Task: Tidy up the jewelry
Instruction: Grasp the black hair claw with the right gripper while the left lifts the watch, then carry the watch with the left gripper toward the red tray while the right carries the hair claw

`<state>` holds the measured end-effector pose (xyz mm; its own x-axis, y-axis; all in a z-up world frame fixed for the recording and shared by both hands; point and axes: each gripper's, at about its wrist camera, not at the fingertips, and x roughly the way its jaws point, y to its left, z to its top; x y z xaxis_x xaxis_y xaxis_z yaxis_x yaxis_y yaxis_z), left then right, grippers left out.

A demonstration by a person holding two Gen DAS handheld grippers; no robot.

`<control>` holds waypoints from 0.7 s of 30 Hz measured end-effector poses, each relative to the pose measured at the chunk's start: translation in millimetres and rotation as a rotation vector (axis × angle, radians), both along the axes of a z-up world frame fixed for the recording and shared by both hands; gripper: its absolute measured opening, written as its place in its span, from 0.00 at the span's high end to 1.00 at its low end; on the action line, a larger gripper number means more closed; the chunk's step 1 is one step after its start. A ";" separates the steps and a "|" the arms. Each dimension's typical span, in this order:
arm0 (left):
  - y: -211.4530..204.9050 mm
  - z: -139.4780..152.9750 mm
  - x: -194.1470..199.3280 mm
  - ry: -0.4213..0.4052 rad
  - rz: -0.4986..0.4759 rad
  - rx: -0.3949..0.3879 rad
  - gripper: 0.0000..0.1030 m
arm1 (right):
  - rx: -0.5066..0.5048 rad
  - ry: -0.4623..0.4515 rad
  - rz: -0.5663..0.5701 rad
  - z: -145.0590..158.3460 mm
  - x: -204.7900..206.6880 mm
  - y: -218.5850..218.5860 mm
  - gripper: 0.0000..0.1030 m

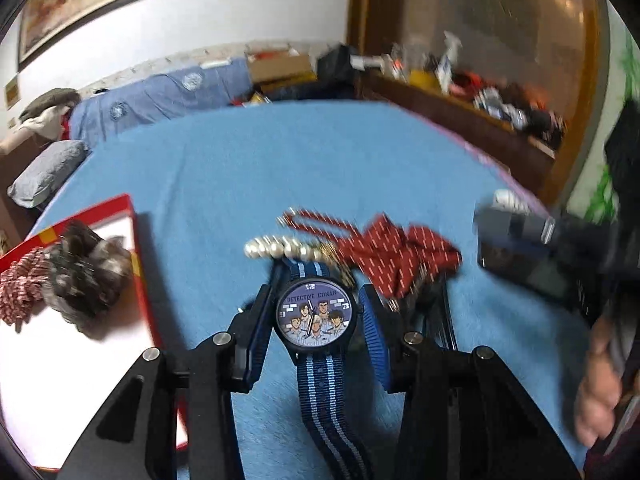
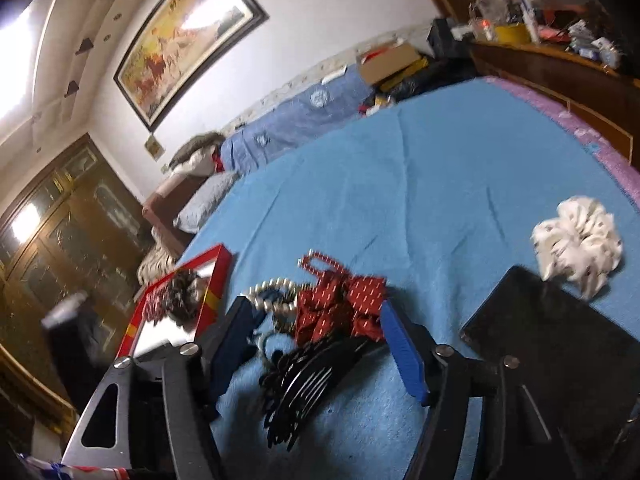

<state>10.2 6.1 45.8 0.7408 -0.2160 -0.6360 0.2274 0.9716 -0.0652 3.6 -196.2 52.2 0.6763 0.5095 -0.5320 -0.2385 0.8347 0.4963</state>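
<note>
A watch [image 1: 316, 318] with a cartoon dial and a blue striped strap lies on the blue blanket [image 1: 280, 160]. My left gripper [image 1: 317, 287] is shut on it, with a pad against each side of the case. Just beyond the watch are a pearl bracelet [image 1: 280, 248] and a red bow [image 1: 392, 252] with white dashes. My right gripper [image 2: 316, 304] stands open over a pile of black hair hoops [image 2: 304, 384], and the red bow [image 2: 340, 308] and pearl bracelet [image 2: 272, 296] lie at its fingertips. Its pads touch nothing.
A red box [image 1: 136, 240] with a white inside sits at the left and holds a dark fuzzy scrunchie [image 1: 88, 268] and a red-and-white one [image 1: 20, 288]. A white scrunchie [image 2: 576, 244] and a flat black slab [image 2: 540, 320] lie at the right. A person's hand [image 1: 600, 380] shows at the right edge.
</note>
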 end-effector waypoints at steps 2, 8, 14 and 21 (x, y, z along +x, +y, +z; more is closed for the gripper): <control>11.9 7.4 0.4 -0.028 0.038 -0.038 0.60 | -0.019 0.032 0.009 -6.0 3.0 5.8 0.30; 34.3 30.1 -4.2 -0.129 0.122 -0.078 0.60 | -0.083 0.101 0.069 -20.2 10.1 25.2 0.26; 37.8 42.2 -8.2 -0.199 0.152 -0.049 0.60 | -0.216 0.125 0.150 -33.2 8.0 58.2 0.22; 27.9 37.0 -10.2 -0.195 0.127 -0.001 0.60 | -0.443 0.111 0.124 -47.5 7.5 88.1 0.22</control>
<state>0.0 34.1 82.8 0.8710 -0.1142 -0.4779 0.1120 0.9932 -0.0332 11.1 -108.2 4.7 0.5517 0.2900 -0.7820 -0.3152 0.9406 0.1265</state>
